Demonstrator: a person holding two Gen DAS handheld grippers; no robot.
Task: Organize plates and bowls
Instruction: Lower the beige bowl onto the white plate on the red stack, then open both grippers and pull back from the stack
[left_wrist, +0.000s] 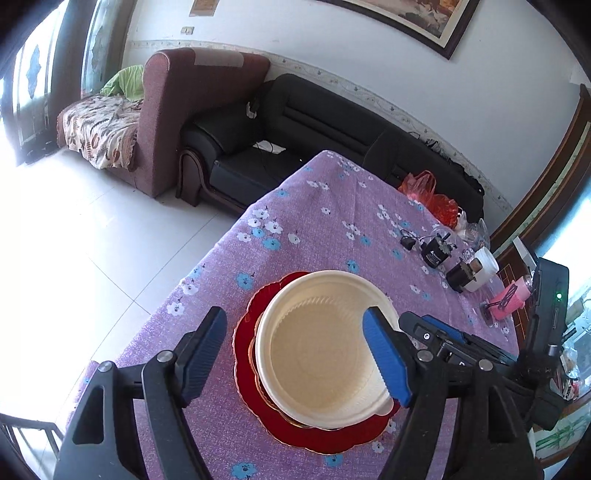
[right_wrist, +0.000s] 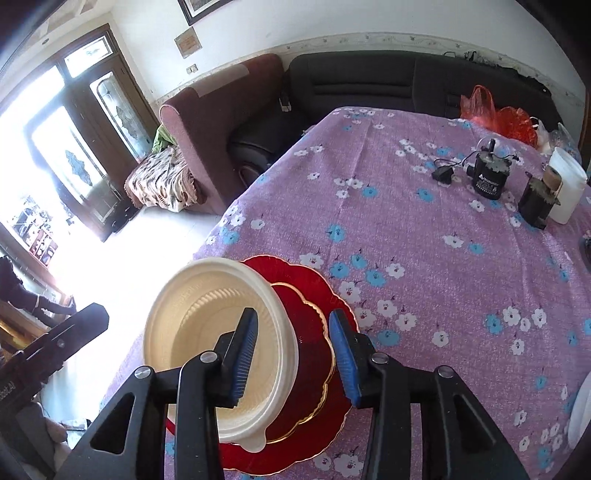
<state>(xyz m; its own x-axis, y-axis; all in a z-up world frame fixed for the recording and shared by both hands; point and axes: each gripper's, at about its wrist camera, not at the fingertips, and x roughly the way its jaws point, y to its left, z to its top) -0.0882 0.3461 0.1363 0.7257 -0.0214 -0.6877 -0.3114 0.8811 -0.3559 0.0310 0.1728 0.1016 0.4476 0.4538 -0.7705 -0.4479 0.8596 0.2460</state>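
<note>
My left gripper (left_wrist: 301, 354) stands wide, pads clear of everything; my right gripper (right_wrist: 293, 358) is partly parted with nothing pressed between its pads. Beneath them the cream bowl (left_wrist: 321, 350) sits on a small red plate (right_wrist: 314, 350), itself stacked on the large red plate (left_wrist: 258, 413), near the edge of the table (left_wrist: 332, 221) at its 6 o'clock end. The bowl looks light, thin and a little flexible, likely plastic; I'd pinch its rim at 3 o'clock. The gold-edged plates look stiffer, glossy, possibly slippery and breakable.

white tiled floor (left_wrist: 92, 236), black sofa (left_wrist: 295, 122), maroon armchair (left_wrist: 177, 110), sunlit glazed door (right_wrist: 74, 122).
</note>
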